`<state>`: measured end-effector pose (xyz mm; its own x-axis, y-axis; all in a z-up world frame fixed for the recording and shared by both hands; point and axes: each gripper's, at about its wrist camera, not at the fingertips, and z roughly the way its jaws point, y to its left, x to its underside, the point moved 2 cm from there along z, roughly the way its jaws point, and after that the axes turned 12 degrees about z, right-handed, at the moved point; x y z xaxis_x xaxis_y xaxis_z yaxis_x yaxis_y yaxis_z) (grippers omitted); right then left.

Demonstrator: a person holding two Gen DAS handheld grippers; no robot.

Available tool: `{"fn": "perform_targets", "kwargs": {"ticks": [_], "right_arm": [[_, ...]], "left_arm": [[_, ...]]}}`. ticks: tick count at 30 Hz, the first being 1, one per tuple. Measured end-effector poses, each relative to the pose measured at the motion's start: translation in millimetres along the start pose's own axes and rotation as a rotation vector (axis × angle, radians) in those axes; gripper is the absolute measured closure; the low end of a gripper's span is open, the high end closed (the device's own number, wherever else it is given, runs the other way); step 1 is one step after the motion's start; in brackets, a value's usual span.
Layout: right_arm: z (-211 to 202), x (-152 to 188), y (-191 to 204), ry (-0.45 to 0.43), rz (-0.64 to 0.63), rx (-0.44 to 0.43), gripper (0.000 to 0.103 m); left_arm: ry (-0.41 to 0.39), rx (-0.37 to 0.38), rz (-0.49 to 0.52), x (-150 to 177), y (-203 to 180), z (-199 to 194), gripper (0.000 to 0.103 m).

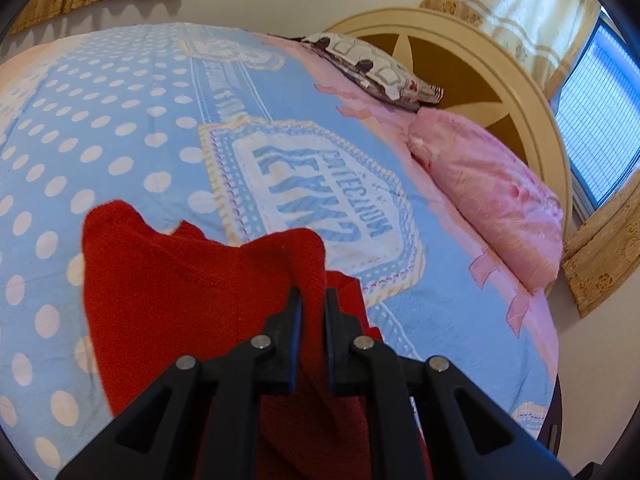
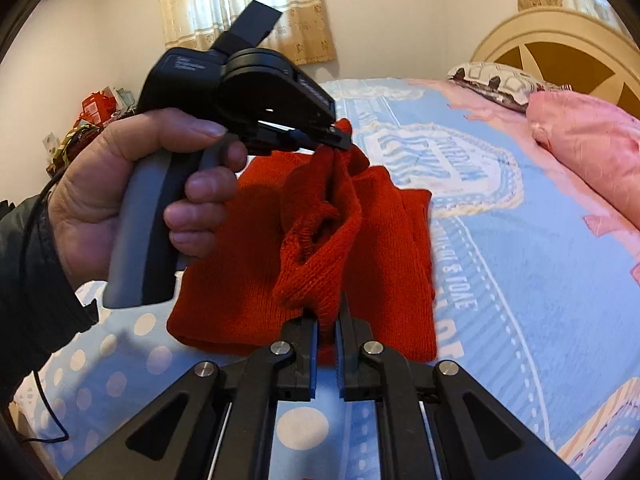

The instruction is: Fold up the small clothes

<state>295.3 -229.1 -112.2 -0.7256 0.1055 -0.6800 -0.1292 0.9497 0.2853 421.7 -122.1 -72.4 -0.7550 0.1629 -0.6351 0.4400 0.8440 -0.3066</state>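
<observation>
A small red knitted garment (image 1: 168, 292) lies partly on the blue dotted bedspread (image 1: 132, 128), with its near edge lifted. My left gripper (image 1: 313, 300) is shut on a bunched fold of it. In the right wrist view the same red garment (image 2: 384, 240) hangs between both tools. My right gripper (image 2: 327, 322) is shut on its lower knitted edge. Further back the left gripper (image 2: 340, 146), held in a person's hand (image 2: 132, 184), pinches the upper corner. The garment's lower part rests on the bedspread (image 2: 520, 280).
A pink pillow (image 1: 492, 196) and a black-and-white patterned pillow (image 1: 372, 68) lie against the round cream headboard (image 1: 472, 52). A window (image 1: 600, 120) with gold curtains is at the right. Cluttered bags (image 2: 96, 112) stand by the far wall. A cable (image 2: 40, 400) trails from the sleeve.
</observation>
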Motion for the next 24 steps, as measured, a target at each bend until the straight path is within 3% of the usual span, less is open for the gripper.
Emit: {"fn": "perform_targets", "kwargs": {"ticks": [14, 24], "right_arm": [[1.3, -4.9, -33.6, 0.049, 0.148, -0.036, 0.097], [-0.8, 2.0, -48.4, 0.076, 0.215, -0.014, 0.097]], "left_arm": [[0.036, 0.003, 0.045, -7.2, -26.7, 22.4, 0.093], [0.065, 0.014, 0.085, -4.6, -44.3, 40.4, 0.093]]}}
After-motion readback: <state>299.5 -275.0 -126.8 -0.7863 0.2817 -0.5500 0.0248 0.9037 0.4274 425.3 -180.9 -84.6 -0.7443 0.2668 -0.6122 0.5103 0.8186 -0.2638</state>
